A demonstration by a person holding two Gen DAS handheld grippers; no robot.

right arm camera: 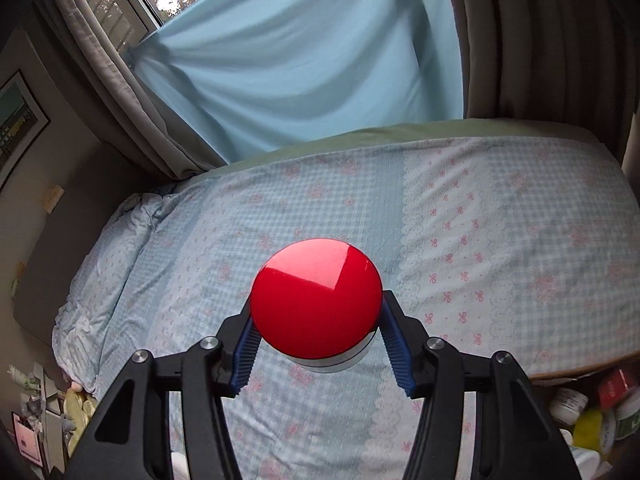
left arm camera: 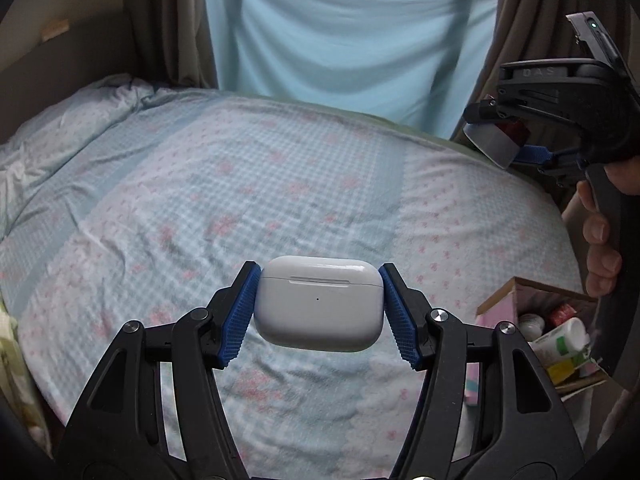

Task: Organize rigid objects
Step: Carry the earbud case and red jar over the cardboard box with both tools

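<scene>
Beside the bed, an open box (left arm camera: pixel 516 294) holds bottles (left arm camera: pixel 560 340) — left hand-held gripper (left arm camera: pixel 320 304) pinches an earbud case (left arm camera: pixel 318 304), right hand-held gripper (right arm camera: pixel 316 344) a red-lidded jar (right arm camera: pixel 316 300).

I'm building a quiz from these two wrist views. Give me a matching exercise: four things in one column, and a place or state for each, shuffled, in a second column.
Things:
1. white earbud case
2. red-lidded jar
3. cardboard box
4. light blue sheet

Places or states:
A. hangs over the window behind the bed
B. clamped in the left tool
C. sits at the bed's right edge, holding bottles and jars
D. clamped in the right tool

Pairs: 1-B, 2-D, 3-C, 4-A
</scene>
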